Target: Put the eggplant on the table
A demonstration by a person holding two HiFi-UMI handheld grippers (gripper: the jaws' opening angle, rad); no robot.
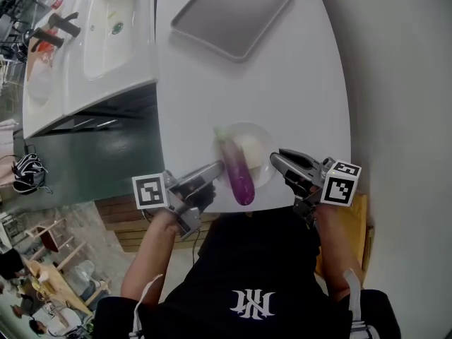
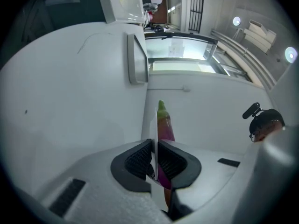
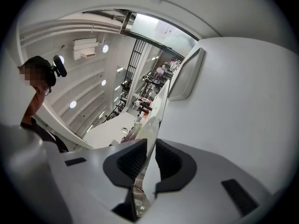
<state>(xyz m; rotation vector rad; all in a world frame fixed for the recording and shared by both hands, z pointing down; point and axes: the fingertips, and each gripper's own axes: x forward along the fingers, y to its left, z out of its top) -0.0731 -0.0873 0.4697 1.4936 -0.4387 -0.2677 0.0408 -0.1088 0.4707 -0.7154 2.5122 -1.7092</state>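
Note:
A purple eggplant [image 1: 239, 171] with a green stem lies on a round white plate [image 1: 263, 138] over the near edge of the white table [image 1: 282, 69]. My left gripper [image 1: 217, 169] is shut on the plate's left rim, with the thin plate edge [image 2: 155, 139] running between its pads and the eggplant [image 2: 164, 122] just beyond. My right gripper [image 1: 275, 159] is at the right rim, and the plate edge [image 3: 152, 129] stands pinched between its pads. Whether the plate rests on the table I cannot tell.
A grey rectangular tray [image 1: 233, 9] lies at the far end of the table. Left of the table stands a white sink unit [image 1: 113, 20] with a black tap. My own body is close against the table's near edge.

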